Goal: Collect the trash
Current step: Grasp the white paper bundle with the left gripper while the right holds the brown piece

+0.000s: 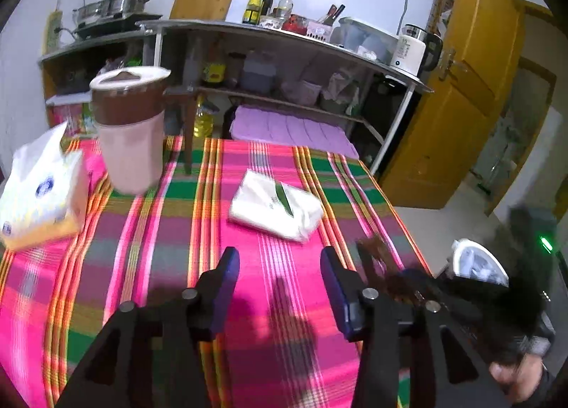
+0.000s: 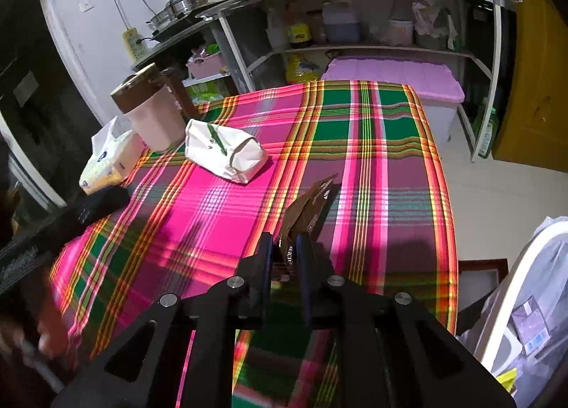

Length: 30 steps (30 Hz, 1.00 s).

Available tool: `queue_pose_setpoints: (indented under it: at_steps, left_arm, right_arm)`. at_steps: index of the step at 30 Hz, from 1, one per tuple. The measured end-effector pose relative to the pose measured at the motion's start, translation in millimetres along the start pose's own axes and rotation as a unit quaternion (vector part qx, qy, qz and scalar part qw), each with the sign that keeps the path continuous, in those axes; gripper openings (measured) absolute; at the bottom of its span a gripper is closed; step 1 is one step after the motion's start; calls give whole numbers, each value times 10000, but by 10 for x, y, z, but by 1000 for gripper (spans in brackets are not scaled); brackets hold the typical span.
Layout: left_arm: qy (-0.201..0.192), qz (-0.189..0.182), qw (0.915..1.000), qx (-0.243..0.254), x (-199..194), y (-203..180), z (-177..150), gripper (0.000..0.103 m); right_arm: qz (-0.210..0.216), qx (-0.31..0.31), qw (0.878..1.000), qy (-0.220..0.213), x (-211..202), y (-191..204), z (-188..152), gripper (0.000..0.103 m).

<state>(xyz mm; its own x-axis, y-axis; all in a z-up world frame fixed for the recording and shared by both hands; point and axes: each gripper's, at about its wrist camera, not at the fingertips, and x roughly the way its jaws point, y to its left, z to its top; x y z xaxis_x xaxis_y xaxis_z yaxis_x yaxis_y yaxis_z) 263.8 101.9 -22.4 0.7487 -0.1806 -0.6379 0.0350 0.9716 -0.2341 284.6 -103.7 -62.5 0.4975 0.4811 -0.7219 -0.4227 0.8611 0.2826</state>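
My right gripper (image 2: 285, 248) is shut on a brown snack wrapper (image 2: 310, 205) and holds it above the plaid tablecloth (image 2: 372, 159). In the left wrist view the wrapper (image 1: 376, 252) shows blurred at the table's right edge, with the right gripper (image 1: 419, 284) behind it. My left gripper (image 1: 280, 266) is open and empty over the pink stripes of the tablecloth (image 1: 159, 230). A white bin with a liner (image 2: 532, 301) stands on the floor at the right, holding some trash; it also shows in the left wrist view (image 1: 475, 262).
On the table are a white tissue pack (image 1: 277, 205) (image 2: 223, 152), a tissue box (image 1: 39, 195) (image 2: 106, 163) and a pink jug with a brown lid (image 1: 129, 127) (image 2: 149, 110). A metal shelf rack (image 1: 284, 35) and a purple storage box (image 2: 394, 78) stand behind the table.
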Motion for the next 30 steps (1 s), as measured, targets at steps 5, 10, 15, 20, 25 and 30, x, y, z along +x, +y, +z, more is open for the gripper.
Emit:
queue_pose_setpoints:
  at_steps: [5, 10, 15, 20, 25, 30]
  left_arm:
    - [39, 99, 9997, 210, 380, 128, 208, 50]
    - [205, 70, 9986, 480, 774, 194, 333, 50]
    - [456, -372, 9961, 655, 821, 122, 277, 50]
    - [503, -973, 9869, 1188, 518, -247, 29, 50]
    - [266, -944, 9834, 1528, 280, -460, -45, 50]
    - [324, -527, 9906, 1220, 395, -406, -4, 50]
  right_arm:
    - [147, 11, 9999, 3, -117, -26, -104, 14]
    - [241, 47, 9997, -9, -203, -53, -172, 14]
    - [247, 83, 9997, -40, -266, -110, -192, 14]
    - [284, 88, 9995, -102, -334, -110, -220, 14]
    - [256, 99, 9995, -124, -429, -129, -276, 14]
    - [206, 160, 9995, -167, -525, -169, -326, 14]
